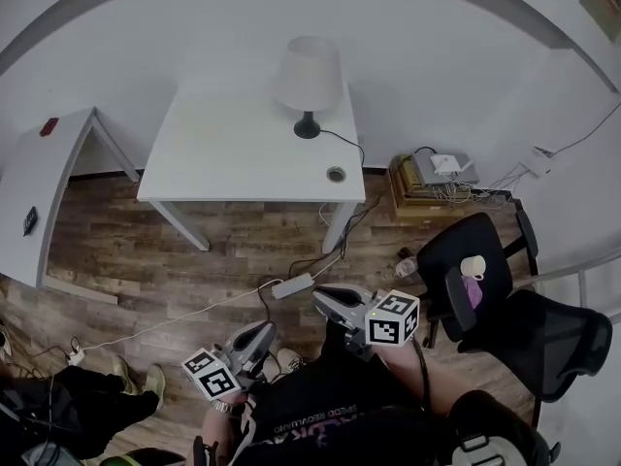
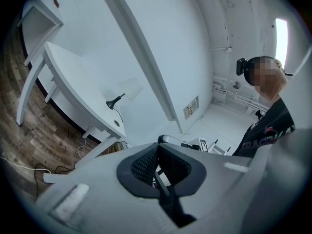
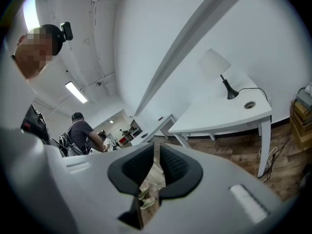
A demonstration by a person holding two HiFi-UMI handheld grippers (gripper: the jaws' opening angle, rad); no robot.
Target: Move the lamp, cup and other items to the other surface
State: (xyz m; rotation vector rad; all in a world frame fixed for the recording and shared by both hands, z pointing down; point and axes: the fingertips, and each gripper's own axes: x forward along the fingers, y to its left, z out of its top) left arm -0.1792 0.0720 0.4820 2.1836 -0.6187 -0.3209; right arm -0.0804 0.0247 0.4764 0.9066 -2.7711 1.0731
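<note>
Head view: a white lamp [image 1: 307, 81] stands upright near the far right corner of the white tabletop [image 1: 223, 153] in the upper middle of the frame, its cord trailing off the right edge. At right, a small pale cup [image 1: 473, 266] sits on the seat of a black chair [image 1: 456, 246], with a purple item [image 1: 473, 290] just beside it. A second white table [image 1: 34, 178] fills the left edge, and a power strip [image 1: 292, 285] lies on the wooden floor. Both tools hang low in the frame, well apart from the lamp: the left tool [image 1: 264, 334] and the right tool [image 1: 327, 300]. Left gripper view: the left tool [image 2: 157, 148] is clenched, pads meeting at the tips with nothing between them; the lamp [image 2: 127, 89] shows small at mid-frame. Right gripper view: the right tool [image 3: 157, 148] is released by a narrow gap, empty, with only floor showing through; the lamp [image 3: 214, 65] stands at upper right on the tabletop [image 3: 219, 113].
</note>
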